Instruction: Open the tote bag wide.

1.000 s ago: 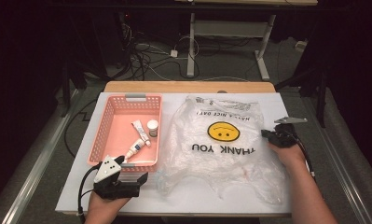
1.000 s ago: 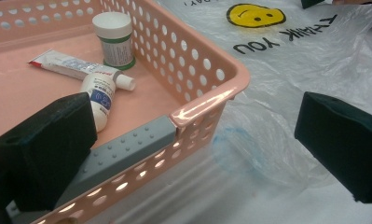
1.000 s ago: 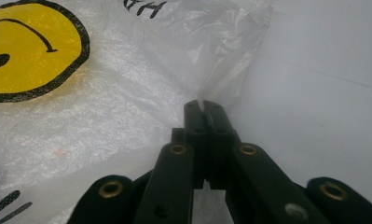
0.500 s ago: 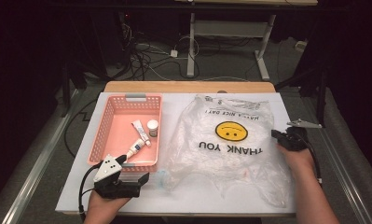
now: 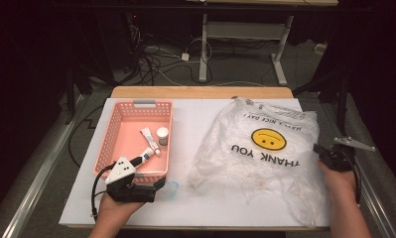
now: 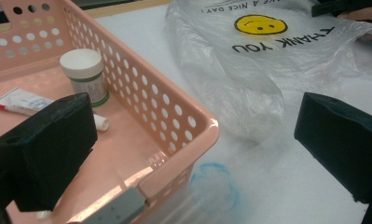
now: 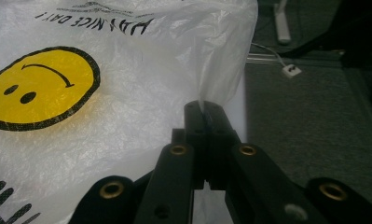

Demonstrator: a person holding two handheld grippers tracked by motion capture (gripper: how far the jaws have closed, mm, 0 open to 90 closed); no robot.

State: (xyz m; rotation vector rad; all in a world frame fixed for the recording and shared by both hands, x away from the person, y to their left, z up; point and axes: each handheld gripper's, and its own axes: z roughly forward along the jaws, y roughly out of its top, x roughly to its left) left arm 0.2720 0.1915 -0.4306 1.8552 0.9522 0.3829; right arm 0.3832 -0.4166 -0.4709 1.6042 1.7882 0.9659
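A clear plastic bag [image 5: 255, 148] printed with a yellow smiley and "THANK YOU" lies spread over the right half of the white table. My right gripper [image 5: 320, 151] is at the bag's right edge. In the right gripper view its jaws are shut [image 7: 204, 109] on a pinch of the bag [image 7: 104, 116]. My left gripper [image 5: 156, 184] rests at the near corner of the pink basket [image 5: 136, 105]. It stands open [image 6: 195, 135], one jaw over the basket [image 6: 193, 116], the other over the table. Inside the basket are a white jar [image 6: 86, 72] and a tube [image 6: 20, 100].
A second tube [image 5: 145, 156] lies in the basket near its front wall. A faint bluish round patch [image 6: 216, 186] shows on the table [image 5: 200, 124] just outside the basket's corner. The table's right edge is close beside my right hand.
My right gripper has moved to the right with the bag's edge in it, drawing the bag out wider. The left gripper has stayed by the basket.
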